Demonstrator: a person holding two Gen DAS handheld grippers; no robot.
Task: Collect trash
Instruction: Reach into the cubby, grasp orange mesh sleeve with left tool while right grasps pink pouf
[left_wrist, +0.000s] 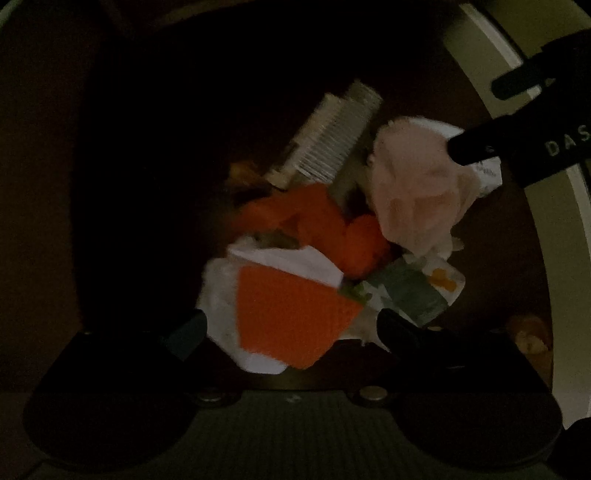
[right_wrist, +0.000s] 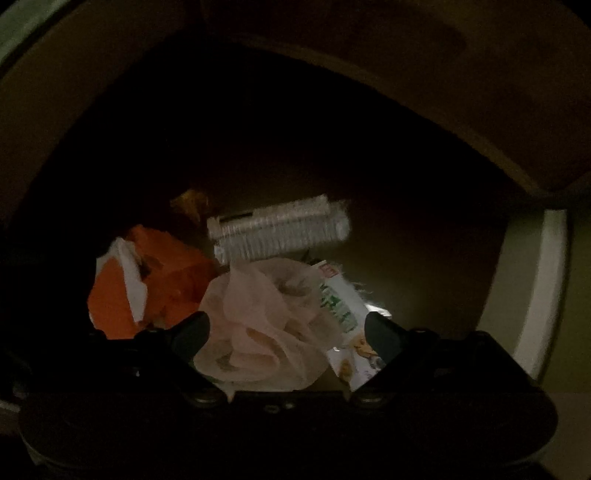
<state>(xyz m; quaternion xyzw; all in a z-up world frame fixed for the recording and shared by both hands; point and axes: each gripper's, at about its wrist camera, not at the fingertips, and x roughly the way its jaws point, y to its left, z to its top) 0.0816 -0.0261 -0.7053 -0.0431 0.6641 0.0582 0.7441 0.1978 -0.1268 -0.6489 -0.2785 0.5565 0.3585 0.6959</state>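
Note:
Both views look down into a dark bin full of trash. My left gripper (left_wrist: 291, 325) is open above an orange and white wrapper (left_wrist: 288, 314), which lies between its fingers. My right gripper (right_wrist: 288, 332) is open, with a crumpled pale pink tissue (right_wrist: 258, 314) between its fingers; whether it touches them is unclear. The same tissue (left_wrist: 413, 192) shows in the left wrist view, with the right gripper's fingers (left_wrist: 480, 147) reaching in from the right edge. A clear ribbed plastic piece (right_wrist: 280, 229) and a green and white packet (right_wrist: 340, 310) lie in the pile.
The bin's pale rim (left_wrist: 546, 229) curves along the right side and shows at the right of the right wrist view (right_wrist: 543, 288). More orange wrappers (right_wrist: 162, 280) lie at the left of the pile. The bin's inside walls are dark.

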